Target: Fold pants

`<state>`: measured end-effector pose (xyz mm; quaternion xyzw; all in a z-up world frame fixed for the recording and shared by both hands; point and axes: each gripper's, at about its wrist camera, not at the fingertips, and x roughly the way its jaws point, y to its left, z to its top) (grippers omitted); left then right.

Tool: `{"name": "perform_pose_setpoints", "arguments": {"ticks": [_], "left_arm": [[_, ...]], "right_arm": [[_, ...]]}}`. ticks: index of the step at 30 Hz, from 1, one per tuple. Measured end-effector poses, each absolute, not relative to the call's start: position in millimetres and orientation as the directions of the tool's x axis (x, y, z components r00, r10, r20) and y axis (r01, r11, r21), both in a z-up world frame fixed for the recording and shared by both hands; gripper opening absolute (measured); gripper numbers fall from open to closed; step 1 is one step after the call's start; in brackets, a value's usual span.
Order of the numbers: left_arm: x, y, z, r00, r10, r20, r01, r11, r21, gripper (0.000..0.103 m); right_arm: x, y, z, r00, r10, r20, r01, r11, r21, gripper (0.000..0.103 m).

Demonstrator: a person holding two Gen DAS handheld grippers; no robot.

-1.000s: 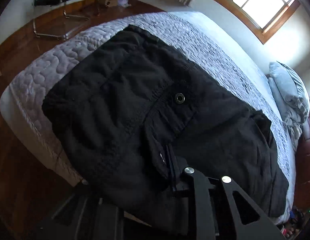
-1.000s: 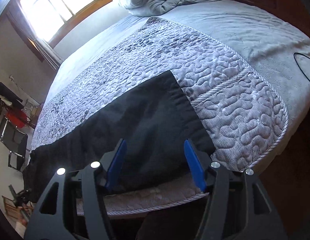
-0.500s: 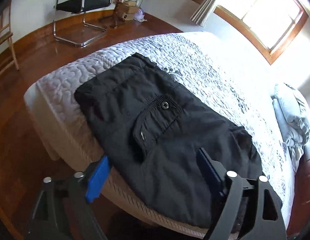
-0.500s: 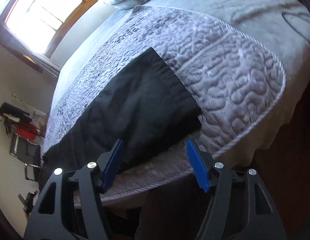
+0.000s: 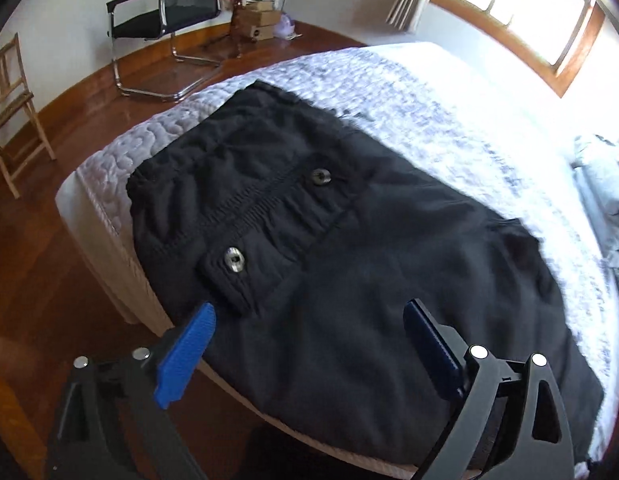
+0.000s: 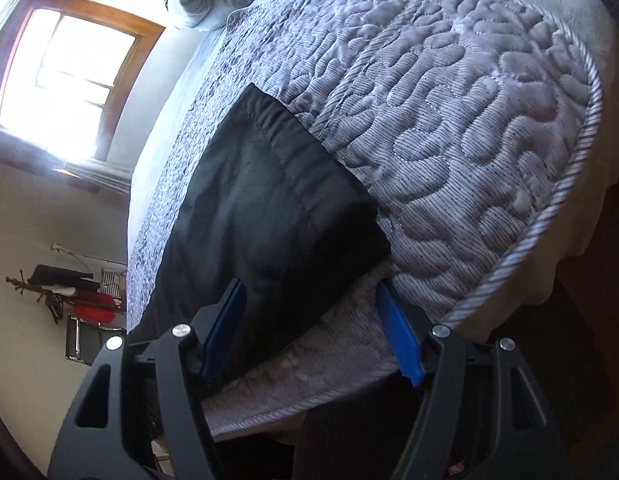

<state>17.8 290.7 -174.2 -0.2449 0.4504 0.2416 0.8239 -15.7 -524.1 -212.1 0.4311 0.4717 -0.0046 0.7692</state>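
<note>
Jaws apart above pants (image 5: 349,260)

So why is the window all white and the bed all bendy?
Left wrist view: sun through the window washes out the quilt beside the black pants. Right wrist view: the window glares too. Both fisheye lenses curve straight edges.

My left camera looks steeply down past my left gripper (image 5: 309,332) onto the pants (image 5: 349,240)' waist end; my right camera, rolled, faces their hem. Both share the quilt (image 6: 449,140).
</note>
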Motion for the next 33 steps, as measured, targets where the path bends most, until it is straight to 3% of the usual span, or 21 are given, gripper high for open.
{"name": "perform_pose_setpoints", "arguments": {"ticks": [4,7,9,13,16,18,26,33], "left_arm": [[29.5,294.9,-188.2,0.427,0.195,-0.883,-0.611,0.782,-0.123,0.096],[33.2,295.4,-193.9,0.410,0.199,-0.890,-0.610,0.785,-0.105,0.096],[32.0,296.1,-195.9,0.416,0.195,-0.888,-0.613,0.782,-0.116,0.096],[27.1,303.6,-195.8,0.438,0.155,-0.885,-0.616,0.769,-0.170,0.096],[21.0,310.3,-192.7,0.456,0.123,-0.882,-0.619,0.756,-0.215,0.096],[20.3,312.0,-194.1,0.458,0.113,-0.882,-0.616,0.755,-0.223,0.096],[43.6,305.7,-204.8,0.422,0.078,-0.903,-0.613,0.759,-0.221,0.096],[85.0,268.5,-209.1,0.444,-0.017,-0.896,-0.526,0.804,-0.276,0.096]], "right_arm": [[-12.0,-526.7,-215.3,0.574,0.408,-0.710,0.420,0.598,0.683,0.069],[-11.4,-525.8,-209.6,0.592,0.405,-0.697,0.392,0.611,0.688,0.060],[-10.2,-526.8,-208.7,0.598,0.415,-0.686,0.382,0.605,0.698,0.048],[4.0,-524.0,-216.8,0.566,0.409,-0.716,0.416,0.608,0.676,0.047],[13.4,-520.5,-210.5,0.578,0.409,-0.706,0.383,0.628,0.678,0.024],[21.6,-516.3,-198.3,0.588,0.407,-0.699,0.354,0.648,0.675,0.017],[50.3,-519.9,-144.9,0.627,0.381,-0.679,0.258,0.721,0.643,0.012],[51.7,-566.4,-140.7,0.655,0.280,-0.702,0.343,0.718,0.606,0.012]]}}
